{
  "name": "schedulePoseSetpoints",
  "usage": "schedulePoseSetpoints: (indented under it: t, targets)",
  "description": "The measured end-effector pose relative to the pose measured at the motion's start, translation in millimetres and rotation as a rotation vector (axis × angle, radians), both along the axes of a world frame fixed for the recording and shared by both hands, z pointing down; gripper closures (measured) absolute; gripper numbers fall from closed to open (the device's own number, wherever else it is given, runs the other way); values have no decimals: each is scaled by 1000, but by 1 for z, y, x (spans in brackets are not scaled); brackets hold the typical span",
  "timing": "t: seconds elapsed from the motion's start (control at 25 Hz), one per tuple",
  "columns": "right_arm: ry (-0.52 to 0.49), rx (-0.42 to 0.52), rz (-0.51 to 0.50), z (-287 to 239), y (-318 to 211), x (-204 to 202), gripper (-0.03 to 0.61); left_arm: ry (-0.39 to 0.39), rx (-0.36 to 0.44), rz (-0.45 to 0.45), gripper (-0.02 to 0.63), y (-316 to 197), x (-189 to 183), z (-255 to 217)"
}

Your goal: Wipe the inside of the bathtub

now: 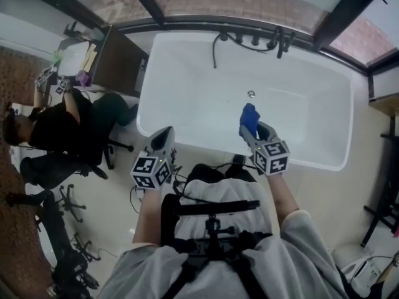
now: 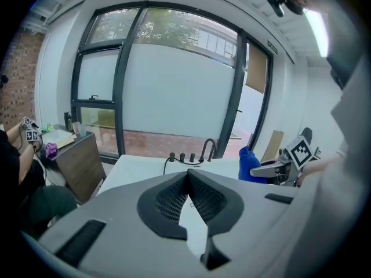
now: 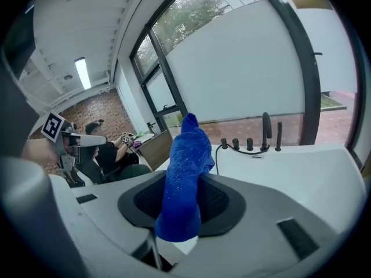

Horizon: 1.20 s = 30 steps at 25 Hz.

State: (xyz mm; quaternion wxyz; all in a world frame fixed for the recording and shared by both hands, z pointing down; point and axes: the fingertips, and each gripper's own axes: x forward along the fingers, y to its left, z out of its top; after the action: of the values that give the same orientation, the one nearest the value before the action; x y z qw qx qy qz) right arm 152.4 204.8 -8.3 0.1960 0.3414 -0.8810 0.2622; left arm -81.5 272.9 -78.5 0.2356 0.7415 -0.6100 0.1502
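Observation:
A white rectangular bathtub (image 1: pixel 187 67) fills the middle of the head view, with a drain (image 1: pixel 250 94) in its floor and black taps (image 1: pixel 255 41) on the far rim. My right gripper (image 1: pixel 250 129) hangs over the near rim, shut on a blue cloth (image 1: pixel 249 118) that sticks up from the jaws (image 3: pixel 184 178). My left gripper (image 1: pixel 163 136) is held at the tub's near left corner, shut with nothing in it; its jaws meet at the tips (image 2: pixel 188 175). The right gripper and blue cloth (image 2: pixel 249 164) also show in the left gripper view.
A person in black (image 1: pixel 56 126) sits on an office chair left of the tub beside a dark desk (image 1: pixel 115 61). Black window frames (image 1: pixel 349 8) run behind the tub. Cables (image 1: pixel 181 179) lie on the floor near my feet. A black stand (image 1: pixel 383 210) is at right.

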Motion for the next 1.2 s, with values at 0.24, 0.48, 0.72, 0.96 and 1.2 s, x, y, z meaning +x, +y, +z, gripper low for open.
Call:
schedulePoseSetpoints:
  t: [0.24,0.48,0.72,0.96,1.2]
  targets:
    - [-11,18,74,-5,-28,3,437,-21,29,79,611,-40,4,-13]
    - [9,66,207,-10,-58,-3,437,-11,50,214,611,-84,-7,-16]
    - [39,72,376,-4,-96,-33,437,7,58,388,611,-132,-42,-1]
    - [74,87,454,17,-123,-63,437,10,55,483,611,-167,-62,25]
    - [42,50,408,29,-134,-76,437,13,46,430,611,-183,-59,33]
